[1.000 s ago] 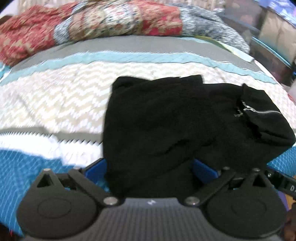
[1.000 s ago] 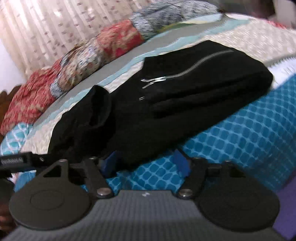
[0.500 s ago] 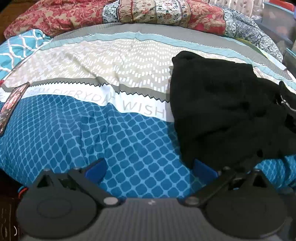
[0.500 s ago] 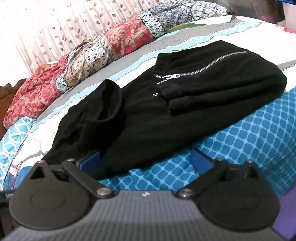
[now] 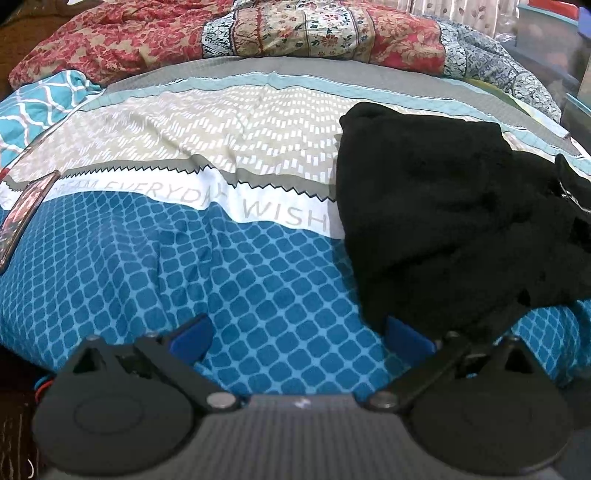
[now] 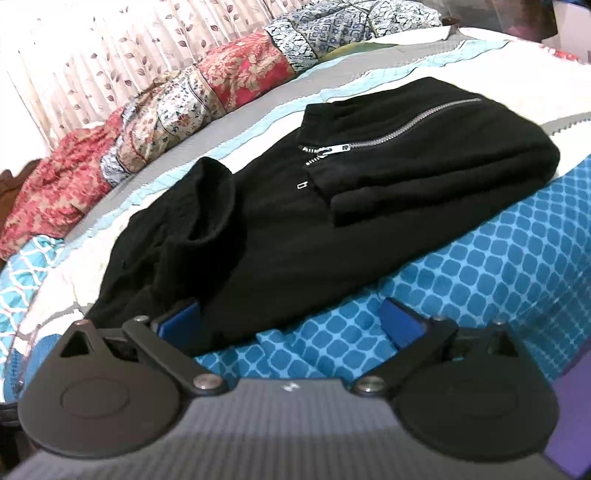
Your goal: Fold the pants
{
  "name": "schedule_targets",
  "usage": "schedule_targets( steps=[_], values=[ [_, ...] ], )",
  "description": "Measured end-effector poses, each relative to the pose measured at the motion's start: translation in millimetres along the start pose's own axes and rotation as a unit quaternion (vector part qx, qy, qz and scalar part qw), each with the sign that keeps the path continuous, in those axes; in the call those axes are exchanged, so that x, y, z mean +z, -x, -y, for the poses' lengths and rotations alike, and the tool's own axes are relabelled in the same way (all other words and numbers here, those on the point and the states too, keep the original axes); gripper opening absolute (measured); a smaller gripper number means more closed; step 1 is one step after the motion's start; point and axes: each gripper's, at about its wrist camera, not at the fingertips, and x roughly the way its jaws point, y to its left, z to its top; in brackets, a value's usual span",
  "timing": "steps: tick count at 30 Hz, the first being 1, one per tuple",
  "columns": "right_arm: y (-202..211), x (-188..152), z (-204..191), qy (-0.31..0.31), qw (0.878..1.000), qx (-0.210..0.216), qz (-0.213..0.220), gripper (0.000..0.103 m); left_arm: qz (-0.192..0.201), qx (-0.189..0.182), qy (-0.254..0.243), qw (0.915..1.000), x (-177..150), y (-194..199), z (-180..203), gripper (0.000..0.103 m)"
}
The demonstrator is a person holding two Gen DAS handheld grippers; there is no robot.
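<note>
The black pants (image 6: 332,206) lie in a folded bundle on the bed (image 5: 221,258), across the line where the bedspread's blue diamond print meets its white band and pale zigzag stripe. From the right wrist camera a silver zipper (image 6: 399,133) runs along the upper layer, its pull lying near the middle of the bundle, and a small metal clasp (image 6: 302,184) shows just below it. One end of the cloth stands up in a loose rounded hump at the left side of the bundle.

The left tool (image 5: 299,334) hovers low over the blue print with its blue pads (image 5: 192,334) spread wide and nothing between them; the pants sit to its right, with their near edge just at the right-hand pad. The right tool (image 6: 290,319) is also spread wide, close to the near edge of the pants. Its left pad (image 6: 181,319) lies against the black cloth and its right pad over the blue print; whether any cloth is caught I cannot tell, but the jaws are not pressed together.

A patchwork quilt (image 5: 295,33) in red, cream and blue is heaped along the far side of the bed, and a leaf-print curtain (image 6: 110,55) hangs behind it. A phone (image 5: 26,210) lies flat at the left edge of the bed
</note>
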Motion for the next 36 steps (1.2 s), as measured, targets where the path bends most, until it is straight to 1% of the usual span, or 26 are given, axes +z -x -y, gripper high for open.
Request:
schedule_targets(
  steps=[3, 6, 10, 16, 18, 21, 23, 25, 27, 28, 29, 30, 32, 36],
  values=[
    [5.4, -1.8, -4.8, 0.004, 1.000, -0.023, 0.004, 0.103, 0.005, -0.001, -0.001, 1.0000, -1.6, 1.3, 0.5, 0.103],
    [10.6, -3.2, -2.7, -0.008, 0.999, -0.034, 0.011, 0.103, 0.004, 0.000, 0.000, 1.0000, -2.0, 3.4, 1.6, 0.103],
    [17.8, -3.2, 1.6, -0.021, 0.999, -0.036, 0.019, 0.103, 0.004, 0.003, -0.001, 1.0000, -2.5, 7.8, 2.7, 0.103],
    [30.7, -6.2, -3.8, -0.009, 0.998, -0.039, 0.040, 0.103, 0.007, 0.003, 0.005, 1.0000, -5.7, 20.3, 1.8, 0.103],
    [35.7, -8.6, -8.8, 0.005, 0.998, -0.041, 0.048, 0.103, 0.016, -0.015, 0.010, 0.9997, -9.9, 26.8, -2.6, 0.103],
    [42.6, -13.5, -15.9, 0.027, 0.997, -0.038, 0.055, 0.103, 0.051, -0.047, 0.034, 0.9970, -19.9, 37.8, -17.4, 0.103],
    [44.2, -18.4, -18.3, 0.037, 0.997, -0.033, 0.052, 0.103, 0.080, -0.038, 0.049, 0.9949, -29.2, 40.3, -27.6, 0.103],
    [42.6, -22.8, -19.5, 0.046, 0.997, -0.032, 0.046, 0.096, 0.083, -0.021, 0.058, 0.9946, -33.9, 37.5, -35.9, 0.103],
    [39.8, -26.7, -21.7, 0.057, 0.997, -0.038, 0.044, 0.081, 0.066, -0.019, 0.083, 0.9942, -32.5, 33.8, -48.7, 0.103],
    [37.9, -28.4, -23.2, 0.065, 0.996, -0.043, 0.042, 0.077, 0.063, -0.023, 0.095, 0.9932, -31.9, 33.2, -55.3, 0.103],
    [36.9, -29.0, -24.7, 0.072, 0.995, -0.048, 0.042, 0.070, 0.067, -0.023, 0.107, 0.9917, -32.9, 33.2, -61.6, 0.103],
    [36.9, -29.3, -24.4, 0.076, 0.995, -0.053, 0.045, 0.068, 0.069, -0.023, 0.122, 0.9899, -33.9, 32.8, -67.2, 0.103],
    [43.0, -28.9, -21.7, 0.063, 0.995, -0.055, 0.060, 0.067, 0.073, -0.030, 0.142, 0.9867, -34.9, 32.2, -74.6, 0.103],
    [53.0, -29.2, -17.0, 0.048, 0.993, -0.060, 0.088, 0.067, 0.078, -0.030, 0.138, 0.9869, -33.8, 30.8, -75.2, 0.103]
  ],
)
